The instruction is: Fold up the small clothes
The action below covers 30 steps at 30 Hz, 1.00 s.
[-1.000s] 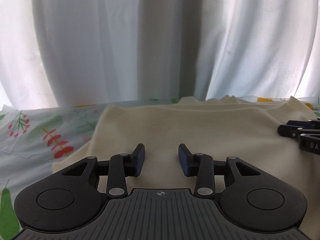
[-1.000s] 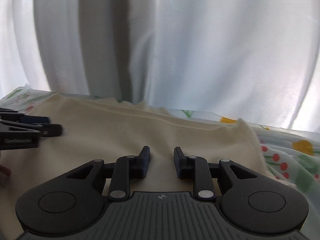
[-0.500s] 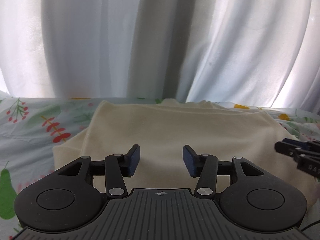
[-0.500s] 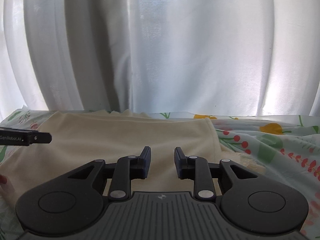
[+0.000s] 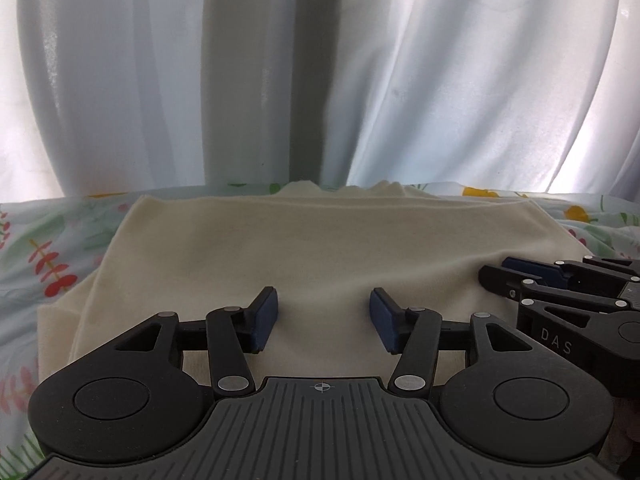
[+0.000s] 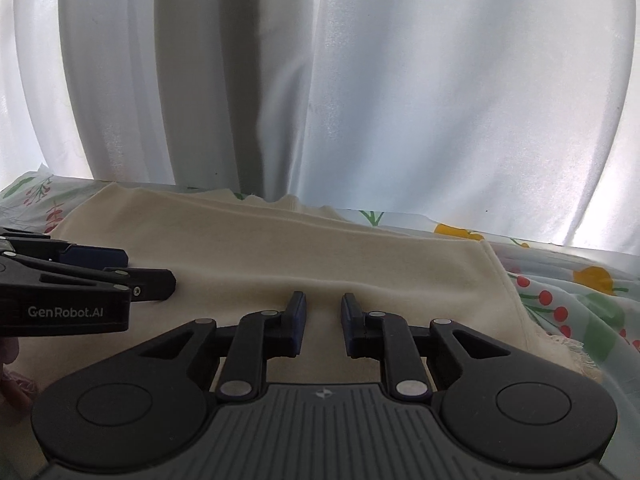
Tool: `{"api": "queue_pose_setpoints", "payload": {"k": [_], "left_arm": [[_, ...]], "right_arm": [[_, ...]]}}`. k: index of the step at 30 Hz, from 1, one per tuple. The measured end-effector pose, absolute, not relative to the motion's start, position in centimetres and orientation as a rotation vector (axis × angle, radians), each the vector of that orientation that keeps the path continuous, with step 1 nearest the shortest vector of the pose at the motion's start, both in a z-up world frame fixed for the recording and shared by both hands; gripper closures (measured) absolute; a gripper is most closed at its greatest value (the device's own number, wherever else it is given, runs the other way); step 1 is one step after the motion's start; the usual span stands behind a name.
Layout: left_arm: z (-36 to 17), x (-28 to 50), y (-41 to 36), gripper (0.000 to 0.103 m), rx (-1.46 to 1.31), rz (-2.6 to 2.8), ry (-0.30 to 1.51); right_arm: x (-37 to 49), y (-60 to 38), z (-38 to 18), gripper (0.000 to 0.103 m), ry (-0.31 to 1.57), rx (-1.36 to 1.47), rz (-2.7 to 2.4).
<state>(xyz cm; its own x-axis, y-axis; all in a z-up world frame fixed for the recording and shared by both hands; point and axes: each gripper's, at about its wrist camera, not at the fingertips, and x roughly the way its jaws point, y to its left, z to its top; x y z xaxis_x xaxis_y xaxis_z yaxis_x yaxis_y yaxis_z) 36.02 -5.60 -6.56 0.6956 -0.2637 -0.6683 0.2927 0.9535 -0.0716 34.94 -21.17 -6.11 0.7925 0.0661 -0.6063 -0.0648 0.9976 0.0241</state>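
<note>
Looks like a home, likely a bedroom. Soft sheet [image 5: 48, 264] printed with flowers, leaves and fruit, spread like bedding. White curtains [image 6: 400, 100] hanging in folds right behind it, daylight glowing through. Cream garment [image 5: 312, 256] laid flat on the sheet, as for folding laundry.

The cream garment's [image 5: 320, 248] near edge is hidden behind the left gripper [image 5: 323, 316], and a hand [image 6: 12, 384] is cropped at the frame's edge in the right view.
</note>
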Motion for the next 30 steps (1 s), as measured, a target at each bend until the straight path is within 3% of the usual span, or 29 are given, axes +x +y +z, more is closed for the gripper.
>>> {"api": "queue_pose_setpoints", "payload": {"k": [16,20,24,30], "left_arm": [[-5.1,34.3,-1.6,0.045,-0.013,-0.273,0.776],[-3.9,32.5,1.7,0.041,-0.102,-0.261,0.779],[-2.8,30.8,7.2,0.032,-0.23,-0.199,0.79],[-4.2,30.6,13.0,0.034,-0.362,-0.177,0.915]], "right_arm": [[27.4,-27.5,-6.1,0.087,0.593,0.103,-0.057],[26.5,-29.6,-5.2,0.099,0.621,0.146,-0.129],[24.6,-28.6,-4.1,0.092,0.613,0.092,-0.178],[21.3,-28.0,-3.7,0.089,0.64,0.234,-0.112]]}}
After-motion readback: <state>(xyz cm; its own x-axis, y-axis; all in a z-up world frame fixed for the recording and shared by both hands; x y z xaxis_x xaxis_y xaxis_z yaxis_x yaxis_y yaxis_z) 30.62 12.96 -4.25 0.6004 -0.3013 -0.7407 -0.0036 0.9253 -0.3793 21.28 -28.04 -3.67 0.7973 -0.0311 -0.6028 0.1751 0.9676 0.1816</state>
